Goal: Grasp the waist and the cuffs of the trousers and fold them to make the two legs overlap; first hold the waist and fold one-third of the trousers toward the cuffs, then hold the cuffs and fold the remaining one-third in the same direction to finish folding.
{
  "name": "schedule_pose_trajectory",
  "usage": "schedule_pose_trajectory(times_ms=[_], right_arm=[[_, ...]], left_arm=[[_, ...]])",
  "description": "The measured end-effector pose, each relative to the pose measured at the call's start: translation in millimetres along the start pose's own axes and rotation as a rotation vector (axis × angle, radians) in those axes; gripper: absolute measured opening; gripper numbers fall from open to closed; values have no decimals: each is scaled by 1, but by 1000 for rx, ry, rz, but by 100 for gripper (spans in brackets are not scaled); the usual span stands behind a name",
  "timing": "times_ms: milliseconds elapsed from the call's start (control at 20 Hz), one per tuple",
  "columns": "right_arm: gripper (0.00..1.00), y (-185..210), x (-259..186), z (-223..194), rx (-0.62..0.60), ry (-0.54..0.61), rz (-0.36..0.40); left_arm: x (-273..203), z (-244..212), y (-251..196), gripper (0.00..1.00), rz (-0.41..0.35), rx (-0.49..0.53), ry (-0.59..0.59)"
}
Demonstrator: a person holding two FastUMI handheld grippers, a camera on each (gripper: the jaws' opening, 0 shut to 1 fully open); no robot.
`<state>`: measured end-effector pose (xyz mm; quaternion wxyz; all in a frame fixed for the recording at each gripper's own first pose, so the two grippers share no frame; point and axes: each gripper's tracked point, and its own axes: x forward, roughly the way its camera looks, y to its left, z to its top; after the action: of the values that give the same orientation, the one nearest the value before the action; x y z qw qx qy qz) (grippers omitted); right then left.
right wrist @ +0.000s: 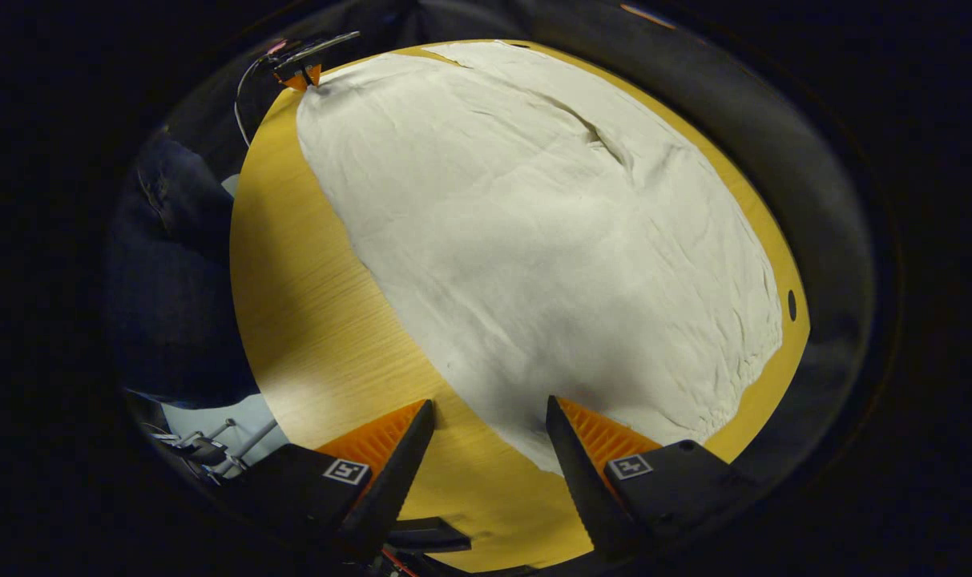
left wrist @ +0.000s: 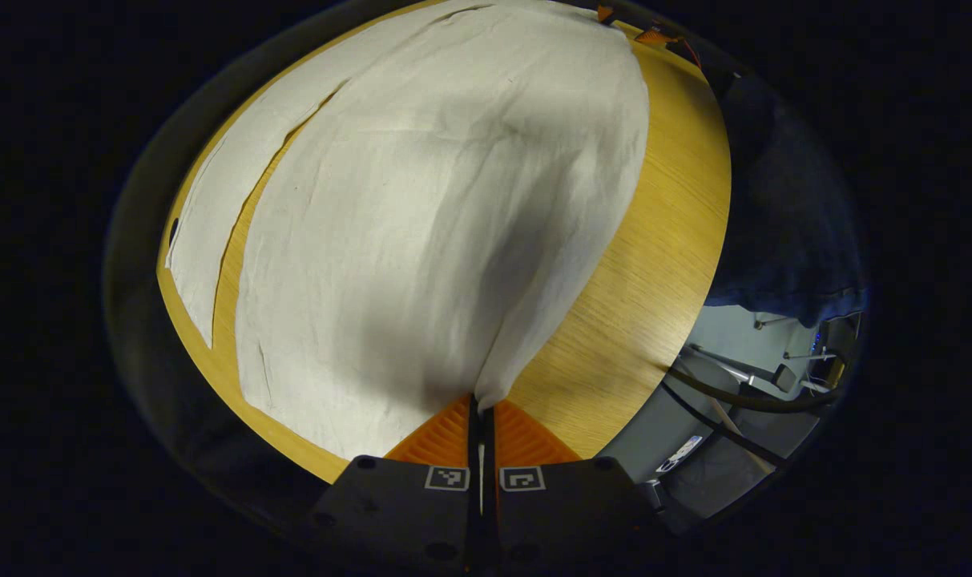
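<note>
Left gripper point(left wrist: 481, 409) was found clenched on the trousers point(left wrist: 445, 224), both fingers pressed together on a pinch of pale cloth at the near edge of the table point(left wrist: 654, 264). From that pinch the cloth was seen drawn up into a taut ridge running away from the fingers, the rest spread flat over the wooden top. A second leg point(left wrist: 213, 216) was noted lying beside the first toward the far side of the table, a narrow strip of bare wood showing between the two.

Right gripper point(right wrist: 486, 437) was found released, its fingers set wide apart above the table point(right wrist: 309, 320) edge. One fingertip point(right wrist: 570, 433) was seen over the border of the trousers point(right wrist: 534, 240); whether it touched the cloth could not be told. The other fingertip point(right wrist: 417, 429) was seen over bare wood, just beside the cloth's edge.

In the right gripper view, the left gripper point(right wrist: 301, 74) was noted at the far corner of the table, at a corner of the cloth. A person's dark sleeve point(right wrist: 173, 272) was recorded beyond the table's side. Creases were noted across the cloth, with one raised fold toward the far side.
</note>
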<state>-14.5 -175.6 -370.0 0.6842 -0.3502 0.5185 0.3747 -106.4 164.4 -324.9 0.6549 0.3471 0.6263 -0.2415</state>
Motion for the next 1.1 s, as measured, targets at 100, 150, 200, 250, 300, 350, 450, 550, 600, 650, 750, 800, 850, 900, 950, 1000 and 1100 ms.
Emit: schedule_pose_trajectory(times_ms=[100,150,200,250,300,350,450,550,600,650,750,800,850,900,950,1000,1100], right_arm=[[91,1,0,0,-3,12,12],[84,0,0,1,-5,10,12],[91,-1,0,1,4,16,10],[91,-1,1,1,12,21,8],[90,-1,1,0,16,30,4],[83,0,-2,1,20,41,1],[67,-1,-2,-1,21,60,-5],[56,-2,-4,-1,22,76,-16],[54,-5,-5,-2,19,83,-30],[25,-10,-5,-1,21,85,-53],[11,-11,-3,-1,25,88,-64],[11,-11,-6,-1,33,93,-70],[7,-12,-4,-2,47,97,-74],[7,-12,-3,-4,66,109,-82],[7,-12,-4,-3,85,113,-95],[7,-12,-5,-3,90,115,-108],[7,-13,-5,-3,87,108,-129]], left_arm=[[0,0,0,0,-3,2,1],[1,0,0,0,-6,3,3],[0,0,0,0,-8,2,4],[0,0,0,0,-10,2,3],[0,0,0,0,-11,2,4],[0,0,0,0,-12,2,2],[0,0,-1,0,-13,2,0],[0,1,0,0,-15,2,-1],[0,1,1,0,-15,4,-1],[0,1,1,0,-16,4,-1],[1,1,1,0,-20,4,2],[0,0,0,0,-22,3,3],[1,0,0,0,-24,6,2],[0,0,0,0,-26,14,-2],[0,0,-1,0,-24,21,-8],[1,1,-1,0,-19,34,-18],[0,0,-1,0,-15,50,-31]])
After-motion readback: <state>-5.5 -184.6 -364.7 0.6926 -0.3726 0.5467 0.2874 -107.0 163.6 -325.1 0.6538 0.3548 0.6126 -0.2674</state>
